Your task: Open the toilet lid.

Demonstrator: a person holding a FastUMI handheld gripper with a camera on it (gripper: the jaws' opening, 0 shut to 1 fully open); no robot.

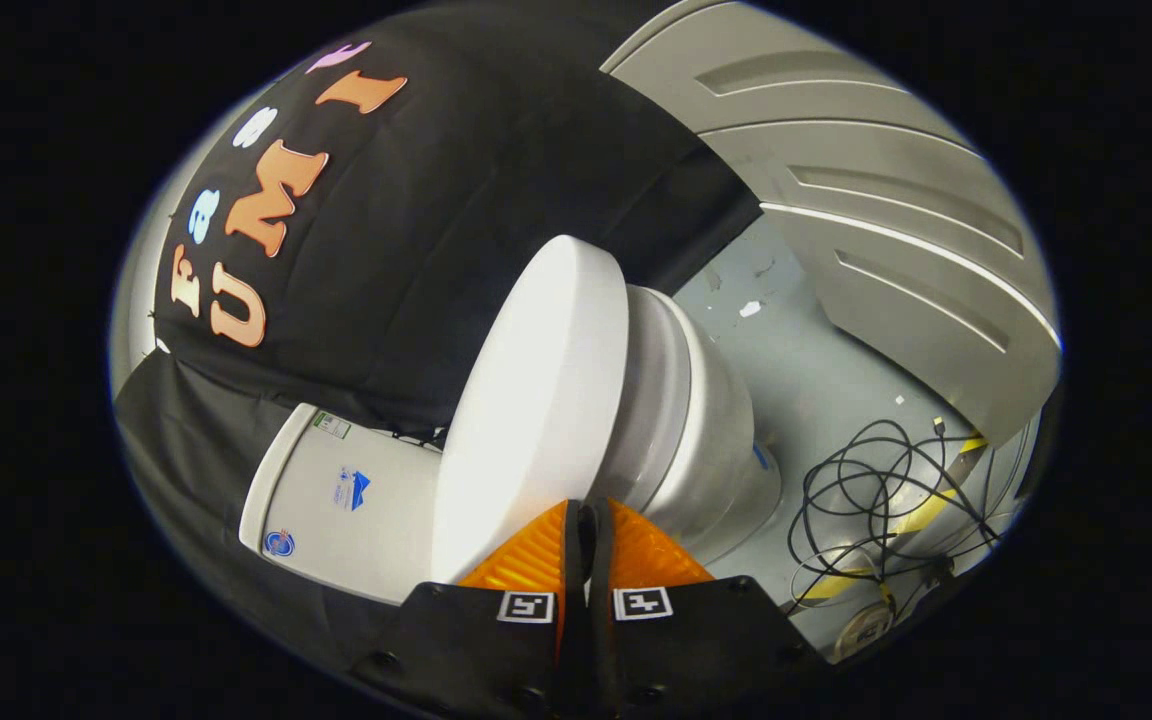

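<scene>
**Fingers pressed together at the edge of a raised toilet lid**

Nearest to us is the gripper [587, 520], its two fingers [528, 560] brought tight against each other with only a thin dark seam between them. We see nothing caught in that seam, so we read the tool as clenched on itself; the fingertips sit right at the lower edge of the lid, though we cannot tell whether they touch it. Each finger carries a small square marker [525, 606] near its base.

Starting at the left, we see the black cloth wall [416, 250] of the booth hanging behind everything. Below it lies the toilet tank [346, 500], a pale box with a few small stickers on its face, reaching out from under the cloth.

Just ahead of the fingers stands the toilet lid [536, 410], a smooth white oval. It is lifted clear of the bowl and leans back toward the tank, so the toilet is open. To the right of the lid we see the seat and bowl [696, 420], rounded and white, its base resting on the grey floor [816, 370].

Further right, a loose tangle of black cable [866, 490] lies on the floor, crossing a strip of yellow tape [926, 510]. Beyond it rises a grey panelled wall [886, 210] with long recessed grooves.
</scene>
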